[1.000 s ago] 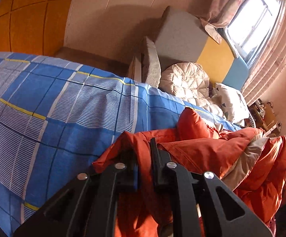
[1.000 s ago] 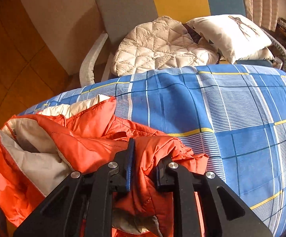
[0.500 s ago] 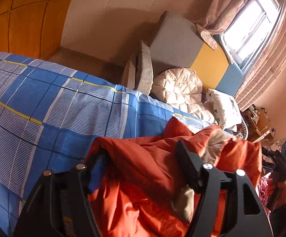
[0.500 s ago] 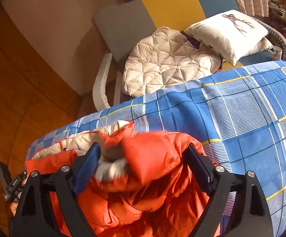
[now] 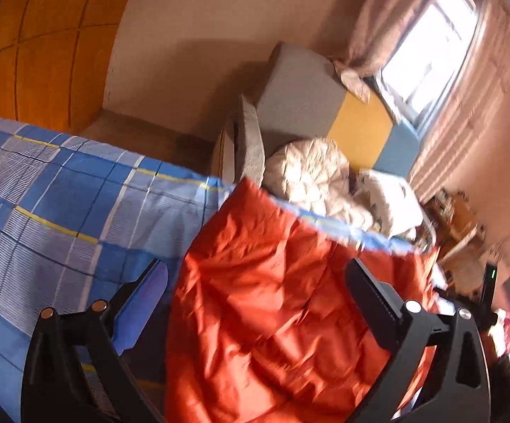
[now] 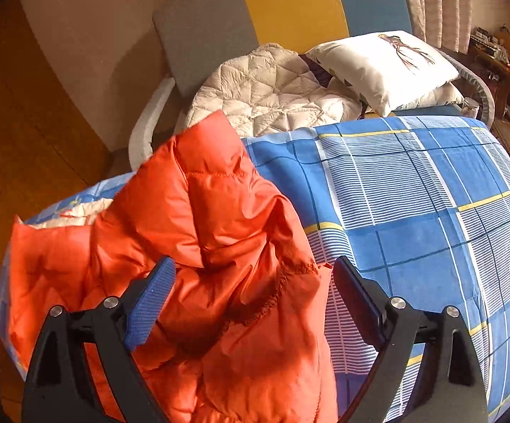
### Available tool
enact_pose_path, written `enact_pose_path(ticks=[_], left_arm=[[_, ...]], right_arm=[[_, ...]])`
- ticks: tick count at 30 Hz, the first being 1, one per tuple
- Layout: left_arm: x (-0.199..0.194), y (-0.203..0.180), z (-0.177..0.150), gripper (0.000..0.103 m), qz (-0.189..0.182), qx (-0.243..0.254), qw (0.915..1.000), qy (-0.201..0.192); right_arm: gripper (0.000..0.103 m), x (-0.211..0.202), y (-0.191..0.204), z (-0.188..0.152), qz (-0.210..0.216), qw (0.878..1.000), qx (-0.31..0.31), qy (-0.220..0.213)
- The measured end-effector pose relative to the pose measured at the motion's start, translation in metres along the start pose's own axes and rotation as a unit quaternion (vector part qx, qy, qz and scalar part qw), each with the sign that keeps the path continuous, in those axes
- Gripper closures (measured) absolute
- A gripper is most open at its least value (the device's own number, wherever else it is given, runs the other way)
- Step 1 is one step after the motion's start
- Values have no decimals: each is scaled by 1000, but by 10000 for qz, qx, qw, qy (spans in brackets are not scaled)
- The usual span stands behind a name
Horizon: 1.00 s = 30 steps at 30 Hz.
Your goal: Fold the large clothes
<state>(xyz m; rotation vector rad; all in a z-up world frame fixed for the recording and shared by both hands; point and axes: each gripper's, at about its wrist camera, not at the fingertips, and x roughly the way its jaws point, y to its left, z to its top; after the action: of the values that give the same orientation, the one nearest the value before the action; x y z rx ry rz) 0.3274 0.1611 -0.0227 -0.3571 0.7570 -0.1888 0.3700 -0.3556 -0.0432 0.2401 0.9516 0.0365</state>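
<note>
A puffy orange jacket with a cream lining lies crumpled on the blue plaid bed cover. My left gripper hovers over it, jaws wide and still opening. The fabric lies between them and neither pad presses on it. In the right wrist view the same jacket is heaped at the left end of the bed cover, one sleeve or flap reaching toward the bed's far edge. My right gripper stands open above it, and the cloth between its fingers is loose.
Beyond the bed stands a sofa with a grey, yellow and blue back. It holds a cream quilted garment and a white pillow. A curtained window and a cluttered desk are on the right, wooden floor on the left.
Both grippers went from shut on the jacket to wide open and let it go. The jacket now lies spread on the bed. The left gripper rose.
</note>
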Motion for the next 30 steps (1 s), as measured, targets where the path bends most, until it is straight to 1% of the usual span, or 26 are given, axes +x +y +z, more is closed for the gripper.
enact_pose_path(ticks=[1, 2, 3, 4, 5, 6, 7, 9, 10, 11, 12, 14, 15, 18, 21, 25, 30], left_arm=[[4, 2, -8, 4, 34, 86, 9999, 123], [10, 4, -17, 7, 33, 156, 9995, 283], [15, 5, -24, 12, 74, 210, 9990, 399], [22, 5, -32, 16, 105, 285, 9982, 522], [26, 4, -36, 25, 97, 327, 9976, 602], [32, 4, -41, 32, 101, 369, 9970, 674], [37, 4, -44, 35, 152, 409, 9966, 700], [42, 2, -46, 64, 195, 459, 9963, 696], [42, 0, -46, 71, 253, 533, 9962, 641], [41, -2, -46, 83, 312, 610, 9959, 587], [39, -2, -44, 89, 360, 630, 9960, 529], [37, 0, -41, 94, 480, 632, 9959, 428], [37, 2, -39, 95, 560, 578, 9960, 394], [41, 6, -35, 95, 715, 423, 9958, 392], [53, 4, -31, 96, 971, 378, 9934, 480], [71, 6, -28, 95, 1279, 182, 9898, 593], [89, 6, -35, 95, 1419, 269, 9872, 677]], right_arm=[[12, 6, 1, -2, -20, 10000, -55, 77], [14, 10, 2, -4, -60, 9998, -117, 134], [22, 14, 2, -6, -89, 9996, -196, 163], [27, 17, 4, -7, -93, 9994, -265, 184], [35, 20, 5, -9, -121, 9993, -303, 204], [40, 22, 6, -10, -147, 9991, -320, 222], [44, 23, 6, -10, -156, 9991, -319, 234], [58, 22, 7, -10, -214, 9989, -371, 214], [62, 20, 7, -9, -264, 9987, -401, 192], [69, 19, 8, -8, -301, 9985, -427, 160], [77, 16, 8, -7, -371, 9982, -460, 113], [83, 11, 9, -5, -506, 9975, -496, 2], [85, 10, 9, -4, -579, 9971, -494, -46], [85, 13, 7, -1, -738, 9965, -367, -134], [85, 25, 5, -2, -919, 9954, -261, -94], [85, 42, 2, -1, -1082, 9940, -101, -82], [85, 65, 2, -5, -1246, 9921, -125, -30]])
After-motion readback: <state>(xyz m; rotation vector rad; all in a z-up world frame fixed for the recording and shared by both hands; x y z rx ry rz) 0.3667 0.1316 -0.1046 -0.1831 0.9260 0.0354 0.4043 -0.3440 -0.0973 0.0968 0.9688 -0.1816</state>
